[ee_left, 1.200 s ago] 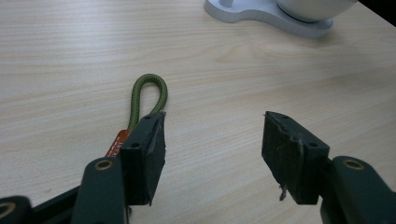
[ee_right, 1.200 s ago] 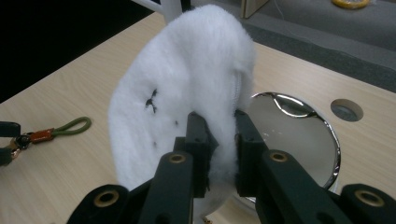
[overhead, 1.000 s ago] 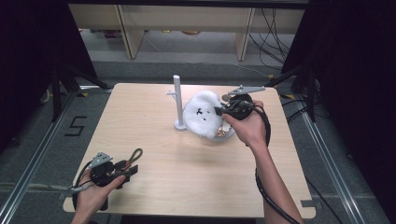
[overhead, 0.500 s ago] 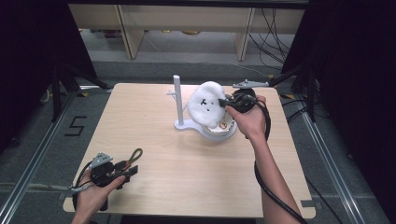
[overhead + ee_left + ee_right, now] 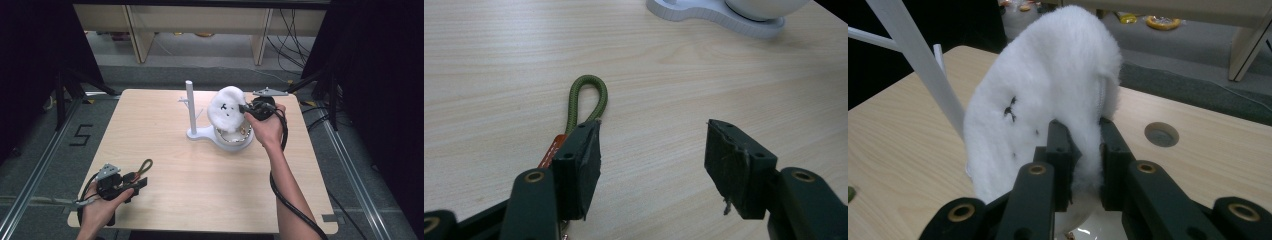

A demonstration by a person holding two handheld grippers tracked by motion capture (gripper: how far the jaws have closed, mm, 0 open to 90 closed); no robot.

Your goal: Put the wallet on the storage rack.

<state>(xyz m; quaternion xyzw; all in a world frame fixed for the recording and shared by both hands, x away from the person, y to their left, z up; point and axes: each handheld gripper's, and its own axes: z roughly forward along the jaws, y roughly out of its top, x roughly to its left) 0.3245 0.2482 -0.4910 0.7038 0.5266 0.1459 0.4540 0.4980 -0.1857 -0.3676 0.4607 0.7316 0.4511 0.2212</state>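
Observation:
A white fluffy pouch (image 5: pixel 225 109) with small black marks hangs on edge over a shiny bowl (image 5: pixel 234 138) set in a white stand base. My right gripper (image 5: pixel 244 109) is shut on the pouch's right edge. In the right gripper view its jaws (image 5: pixel 1083 145) pinch the fluffy pouch (image 5: pixel 1043 100) at its lower rim. My left gripper (image 5: pixel 141 183) rests at the table's near left, open. A green cord loop (image 5: pixel 586 97) with an orange tag lies on the table against the left jaw of the left gripper (image 5: pixel 651 160), with nothing between the pads.
The white stand's upright post (image 5: pixel 190 106) rises just left of the pouch, with a thin side arm. A round hole (image 5: pixel 1161 134) sits in the table top beyond the right gripper. Shelves and cables lie past the far table edge (image 5: pixel 200 91).
My right gripper has carried the pouch slightly toward the far right, and the pouch now stands more on edge above the bowl. The left gripper has not moved.

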